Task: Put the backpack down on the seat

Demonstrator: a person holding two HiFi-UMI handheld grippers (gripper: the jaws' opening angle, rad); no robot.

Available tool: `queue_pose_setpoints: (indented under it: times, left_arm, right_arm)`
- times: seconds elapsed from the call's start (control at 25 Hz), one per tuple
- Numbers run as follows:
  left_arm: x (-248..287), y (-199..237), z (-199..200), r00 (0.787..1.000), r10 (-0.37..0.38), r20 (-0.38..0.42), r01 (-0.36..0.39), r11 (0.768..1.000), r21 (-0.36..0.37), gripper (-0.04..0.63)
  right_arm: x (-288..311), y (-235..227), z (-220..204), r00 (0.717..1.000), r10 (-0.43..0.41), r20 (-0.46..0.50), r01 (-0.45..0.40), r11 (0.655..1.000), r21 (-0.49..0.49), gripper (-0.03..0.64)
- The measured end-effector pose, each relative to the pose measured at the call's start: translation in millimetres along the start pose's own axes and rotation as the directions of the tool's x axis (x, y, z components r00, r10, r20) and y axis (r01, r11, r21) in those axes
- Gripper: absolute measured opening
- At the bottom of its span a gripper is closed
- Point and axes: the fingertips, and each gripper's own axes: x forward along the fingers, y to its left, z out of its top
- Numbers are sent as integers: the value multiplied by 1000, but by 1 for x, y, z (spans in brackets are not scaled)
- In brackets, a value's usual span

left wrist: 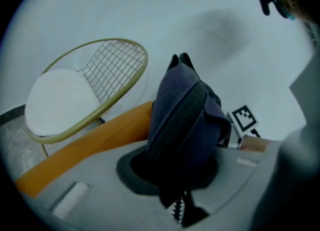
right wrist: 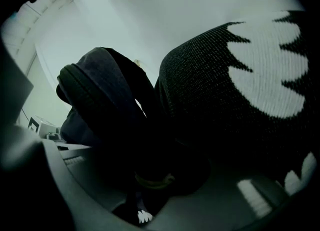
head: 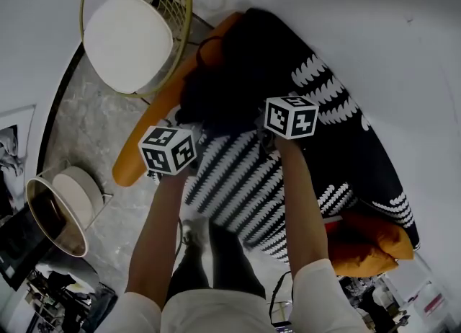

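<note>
While left gripper (left wrist: 182,210), right gripper (right wrist: 142,207) fingers grip backpack (left wrist: 185,120) | round table (head: 75,193): head view only

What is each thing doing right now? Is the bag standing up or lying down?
backpack: standing upright, its dark fabric between both grippers' jaws.
left gripper: closed on the backpack.
right gripper: backpack between its jaws; too dark to tell if it grips.
seat: covered with a black-and-white throw.
wire chair: upright, white cushion on it.
</note>
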Motion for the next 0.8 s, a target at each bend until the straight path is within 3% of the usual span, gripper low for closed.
queue_pose_setpoints:
  times: [0.16, 0.4, 0.52, 0.8]
  left_arm:
    - [1, 1, 7, 1000, 27, 10, -27, 999, -34, 88]
    - [-1, 17, 0, 995, 99, -17, -100, 992, -76, 215]
    - [-5, 23, -14, 989, 144, -27, -146, 981, -128, 232]
    - [-24, 21, -26, 985, 168, -35, -171, 972, -160, 244]
  right_arm:
    - [-7, -11, 1, 1000, -16, 4, 15, 999, 36, 154]
    - [-15, -19, -7, 998, -53, 15, 53, 997, 59, 258]
    - [-27, -22, -17, 998, -57, 31, 54, 994, 97, 259]
    - [-62, -28, -38, 995, -95, 40, 87, 982, 168, 262]
